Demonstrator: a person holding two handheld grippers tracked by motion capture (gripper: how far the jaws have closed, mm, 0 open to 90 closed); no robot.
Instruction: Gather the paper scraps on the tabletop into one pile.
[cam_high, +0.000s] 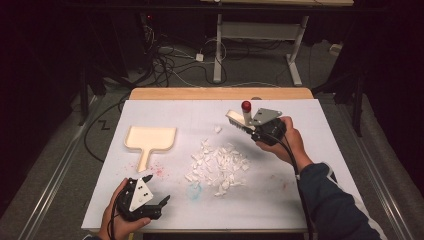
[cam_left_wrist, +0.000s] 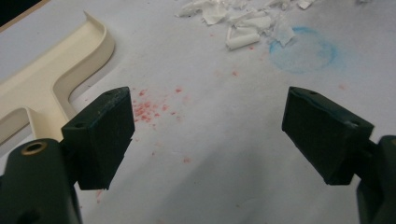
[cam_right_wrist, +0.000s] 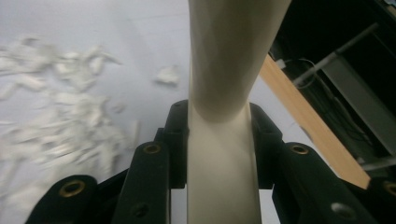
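I take this for a lab or test room: my white-covered table (cam_high: 300, 200) stands on grey carpet (cam_high: 65, 165) among dark drapes, loose cables (cam_high: 170, 65) snake across the floor behind it, and a height-adjustable desk frame (cam_high: 260, 35) stands at the back.

Glossy cream plastic dustpan (cam_high: 150, 138); matt white paper scraps (cam_high: 218, 164).

No legible text, label, brand, number or sign is found on any surface in the high view, the left gripper view or the right gripper view.
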